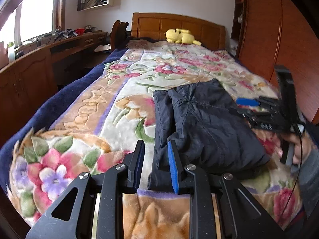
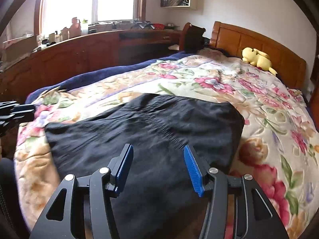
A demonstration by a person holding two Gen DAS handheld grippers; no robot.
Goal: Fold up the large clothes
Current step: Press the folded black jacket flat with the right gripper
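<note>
Already folded into a thick dark bundle, the black garment [image 1: 201,123] lies on the floral blanket [image 1: 111,103] near the foot of the bed, well apart from the yellow plush toy [image 1: 180,36] up by the wooden headboard [image 1: 179,25]. Its long axis runs from the foot edge toward the headboard in the left wrist view, so each gripper looks along or across it from the near end. The right gripper [image 2: 158,165] hangs directly over the garment [image 2: 151,135], jaws spread with nothing between the blue pads, cloth filling the gap below them. The left gripper [image 1: 156,165] sits at the garment's near left corner, jaws partly open; the blue right-hand pad is against the folded edge, the other finger over bare blanket, and no cloth is pinched. By my reading the right hand is the nearer one for any next fold or smoothing, needing only to drop; the left would have to shift sideways onto the cloth first
</note>
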